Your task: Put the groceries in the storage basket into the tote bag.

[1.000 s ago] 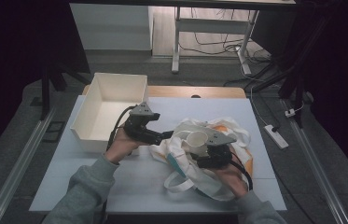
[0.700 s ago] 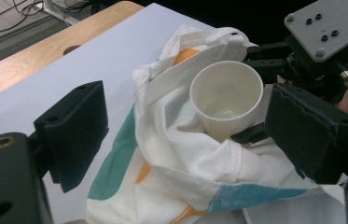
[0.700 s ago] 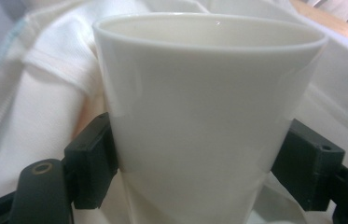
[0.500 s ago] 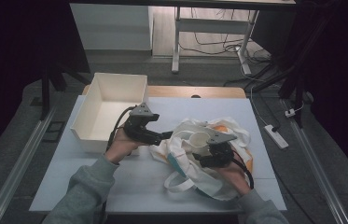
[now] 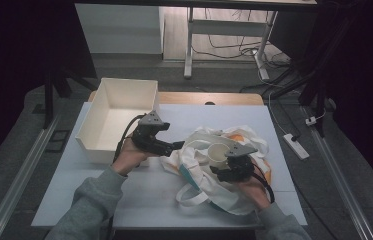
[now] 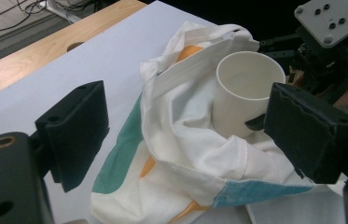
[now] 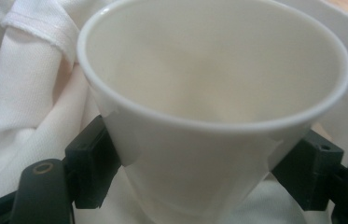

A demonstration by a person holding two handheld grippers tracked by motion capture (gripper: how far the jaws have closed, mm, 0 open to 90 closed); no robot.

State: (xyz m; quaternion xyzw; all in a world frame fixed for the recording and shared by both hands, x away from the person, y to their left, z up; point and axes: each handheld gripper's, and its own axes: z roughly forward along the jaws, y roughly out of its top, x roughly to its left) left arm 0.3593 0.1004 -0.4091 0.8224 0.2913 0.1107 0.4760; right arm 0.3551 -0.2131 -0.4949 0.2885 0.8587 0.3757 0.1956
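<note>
1. My right gripper (image 5: pixel 220 172) sits near, on the table's right; its 2 jaws pinch the white paper cup (image 7: pixel 209 107) by its sides, upright, mouth up.
2. The cup stands amid the crumpled cloth bag (image 5: pixel 199 165).
3. My left gripper (image 5: pixel 176 146) is spread, jaws flanking the bag's left edge, gripping nothing.
4. Far left stands a white box (image 5: pixel 119 100).

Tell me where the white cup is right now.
In the high view the cup sits right of centre on the table, upright on the cloth bag, clamped between the right gripper's jaws, with the white box off to its left.
</note>
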